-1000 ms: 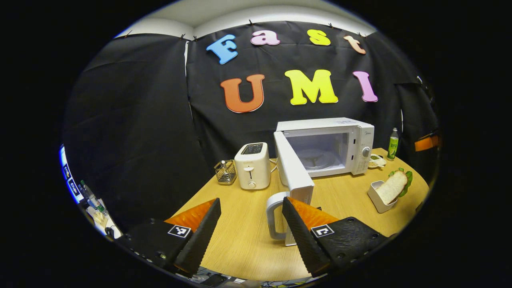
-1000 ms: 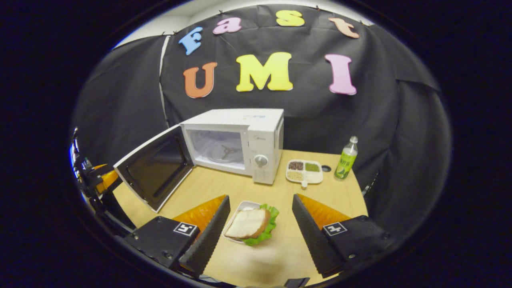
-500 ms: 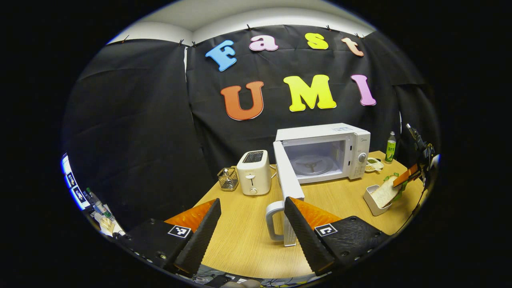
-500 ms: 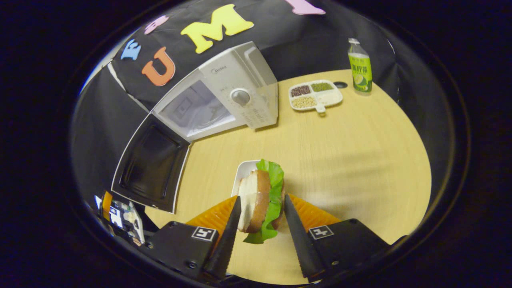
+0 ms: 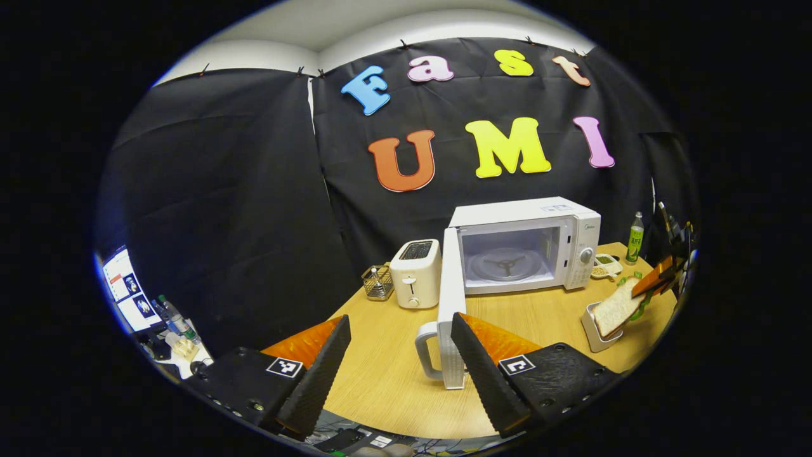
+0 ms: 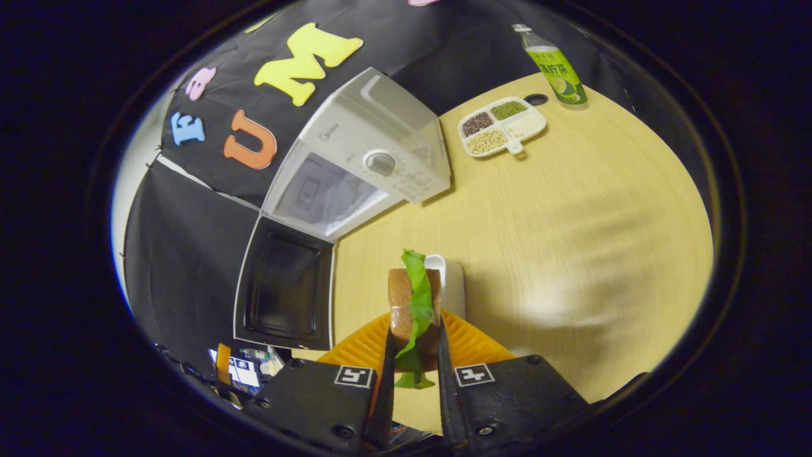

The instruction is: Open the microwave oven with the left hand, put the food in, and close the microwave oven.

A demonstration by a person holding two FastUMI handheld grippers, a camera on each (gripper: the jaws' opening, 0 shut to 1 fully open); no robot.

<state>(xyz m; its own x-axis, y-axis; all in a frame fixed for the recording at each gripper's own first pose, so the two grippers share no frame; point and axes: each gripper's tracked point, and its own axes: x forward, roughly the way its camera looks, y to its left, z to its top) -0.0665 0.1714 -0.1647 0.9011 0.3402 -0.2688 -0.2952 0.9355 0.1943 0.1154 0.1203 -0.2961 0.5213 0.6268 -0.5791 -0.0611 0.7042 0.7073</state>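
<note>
Sandwich (image 6: 412, 311) sits pinched in the right hand-held gripper (image 6: 413, 362) above its white dish (image 6: 451, 285); the left hand-held gripper (image 5: 399, 355) gapes beside the microwave door (image 5: 450, 317).

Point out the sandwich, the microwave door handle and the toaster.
sandwich (image 6: 413, 304), right gripper view, bread edge between the fingers
microwave door handle (image 5: 424, 349), left gripper view, its curved grip
toaster (image 5: 415, 276), left gripper view, front face
</note>
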